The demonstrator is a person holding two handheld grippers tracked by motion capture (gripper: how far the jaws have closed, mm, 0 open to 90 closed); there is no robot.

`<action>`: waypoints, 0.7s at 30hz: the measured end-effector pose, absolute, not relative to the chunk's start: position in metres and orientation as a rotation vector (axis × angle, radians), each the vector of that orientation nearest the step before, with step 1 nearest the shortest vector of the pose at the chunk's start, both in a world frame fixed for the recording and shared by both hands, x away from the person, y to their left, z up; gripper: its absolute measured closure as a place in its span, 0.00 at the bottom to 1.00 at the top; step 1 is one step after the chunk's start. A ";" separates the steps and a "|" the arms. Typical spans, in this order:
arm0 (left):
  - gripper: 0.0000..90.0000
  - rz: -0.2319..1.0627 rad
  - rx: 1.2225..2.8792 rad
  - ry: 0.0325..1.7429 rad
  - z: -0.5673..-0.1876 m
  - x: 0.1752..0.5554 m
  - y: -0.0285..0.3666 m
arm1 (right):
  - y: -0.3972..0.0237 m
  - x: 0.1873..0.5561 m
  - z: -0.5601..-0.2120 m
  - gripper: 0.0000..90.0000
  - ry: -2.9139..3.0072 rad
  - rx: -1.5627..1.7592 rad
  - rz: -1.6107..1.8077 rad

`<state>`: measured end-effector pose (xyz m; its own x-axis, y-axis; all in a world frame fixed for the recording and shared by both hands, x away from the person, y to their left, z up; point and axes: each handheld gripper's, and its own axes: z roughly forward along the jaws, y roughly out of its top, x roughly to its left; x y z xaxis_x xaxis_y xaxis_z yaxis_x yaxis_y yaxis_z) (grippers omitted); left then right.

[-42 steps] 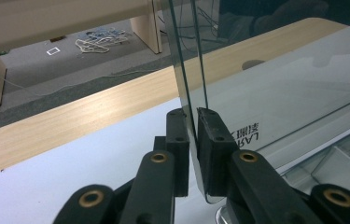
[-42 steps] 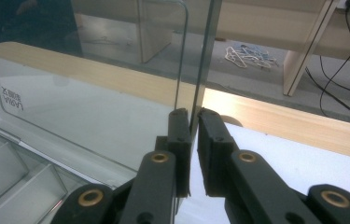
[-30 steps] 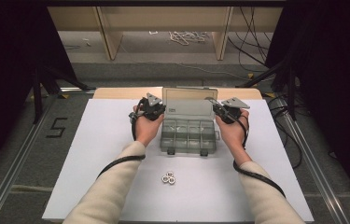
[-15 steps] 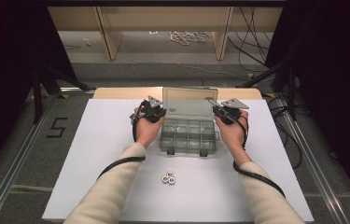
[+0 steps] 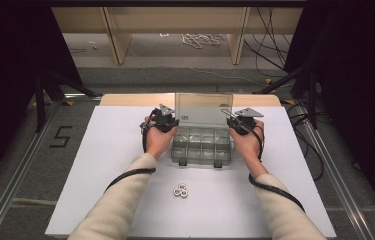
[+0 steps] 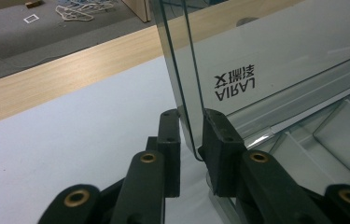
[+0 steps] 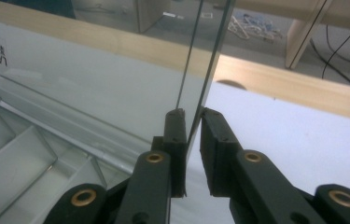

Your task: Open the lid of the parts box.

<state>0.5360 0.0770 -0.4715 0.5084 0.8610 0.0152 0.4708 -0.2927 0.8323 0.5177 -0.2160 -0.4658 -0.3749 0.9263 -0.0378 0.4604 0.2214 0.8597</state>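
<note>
Claws (image 5: 167, 121) (image 5: 235, 121) loosening beside upright lid (image 5: 204, 107), compartments (image 5: 201, 145) empty

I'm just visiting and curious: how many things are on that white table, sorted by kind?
Clear compartment box, lid upright: 1
Small metal nuts, clustered near the front: 3, as far as I can tell
Hand-held claws, left claw and right claw, at the lid's two side edges: 2
Total: 6

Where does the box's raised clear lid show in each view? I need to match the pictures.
High view: the clear lid stands upright at top centre, behind the compartments, between the two grippers.
Left gripper view: its edge rises between the black jaws; the panel spreads right.
Right gripper view: its edge rises between the jaws; the panel spreads left.
Shared landmark: the printed AIRAJ label.
</note>
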 end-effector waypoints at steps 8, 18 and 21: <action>0.69 0.593 1.905 1.086 -0.469 0.533 0.083 | -0.217 0.519 -0.467 0.79 1.954 1.285 1.043; 0.37 0.480 1.910 1.005 -0.458 0.517 0.094 | -0.222 0.512 -0.454 0.40 1.979 1.265 1.153; 0.26 0.469 1.927 0.977 -0.452 0.509 0.095 | -0.223 0.507 -0.448 0.36 1.987 1.223 1.154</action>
<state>0.5087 0.0954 -0.4524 0.6164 0.7852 -0.0588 0.4449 -0.2856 0.8488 0.5070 -0.2230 -0.4476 -0.4482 0.8939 -0.0044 0.4394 0.2246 0.8698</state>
